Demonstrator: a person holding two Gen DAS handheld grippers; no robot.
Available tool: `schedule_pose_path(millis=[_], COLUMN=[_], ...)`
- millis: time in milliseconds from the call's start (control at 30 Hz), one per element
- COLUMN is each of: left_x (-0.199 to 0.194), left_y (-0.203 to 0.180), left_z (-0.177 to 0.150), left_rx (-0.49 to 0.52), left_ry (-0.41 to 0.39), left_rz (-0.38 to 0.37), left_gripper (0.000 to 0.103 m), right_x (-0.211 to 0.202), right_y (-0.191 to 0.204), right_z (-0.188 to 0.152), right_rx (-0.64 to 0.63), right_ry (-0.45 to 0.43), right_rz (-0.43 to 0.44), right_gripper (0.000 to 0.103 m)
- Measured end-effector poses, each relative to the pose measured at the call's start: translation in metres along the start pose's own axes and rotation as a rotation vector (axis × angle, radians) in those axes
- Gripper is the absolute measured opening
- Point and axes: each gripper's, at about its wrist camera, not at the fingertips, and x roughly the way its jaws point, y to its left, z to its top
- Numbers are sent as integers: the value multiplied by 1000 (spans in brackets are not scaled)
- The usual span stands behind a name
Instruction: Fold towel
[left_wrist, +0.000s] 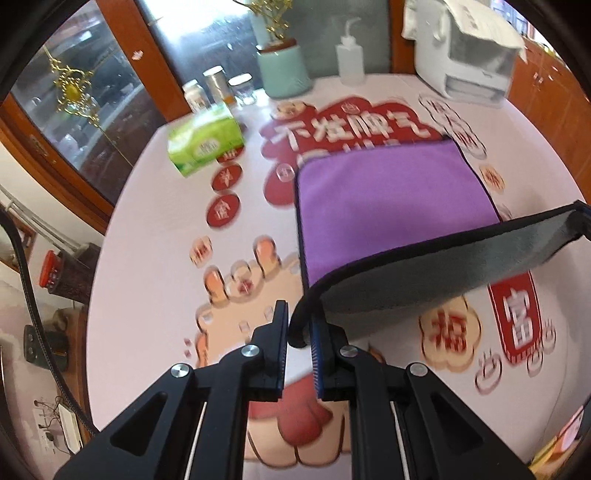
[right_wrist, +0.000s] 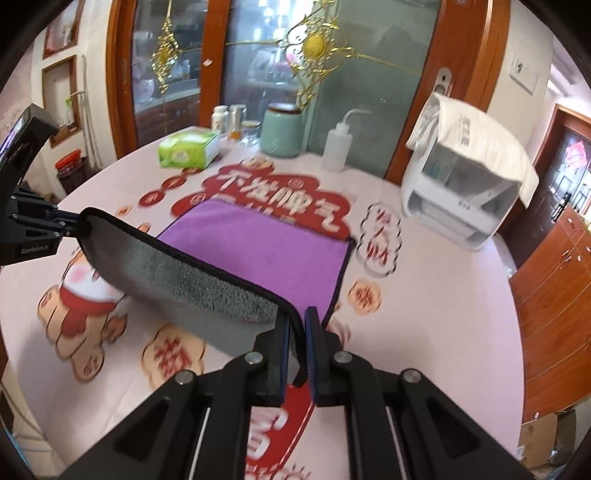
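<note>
"富" on tablecloth (left_wrist: 520, 320).

Towel (left_wrist: 391, 206): purple top face, grey fleecy underside, dark piped edge. Far part lies flat on the desk, toward 12 o'clock in both wrist views. Near edge is lifted off the desk and curled over, grey side showing, hanging as a band between its two near corners. One corner is pinched at 6 o'clock in the left wrist view, the other at 6 o'clock in the right wrist view (right_wrist: 258, 243). Some motion blur.
</note>
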Motion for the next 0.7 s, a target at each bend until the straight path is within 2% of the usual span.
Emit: schedule_pose_path(millis=[167,367,700], left_x=[13,51,126], left_y=[9,15,15], left_z=[41,89,136], left_rx=[-18,-16,-22], left_ry=[-15,-8,39], left_rz=[17,28,5], left_gripper=[10,10,9], right_x=[20,64,143], right_y=[-14,-23,-36], right_z=[35,67,82], right_rx=[36,65,113], right_ry=[-13,12,91], right_rz=[-30,-79,-134], right_gripper=[8,8,7])
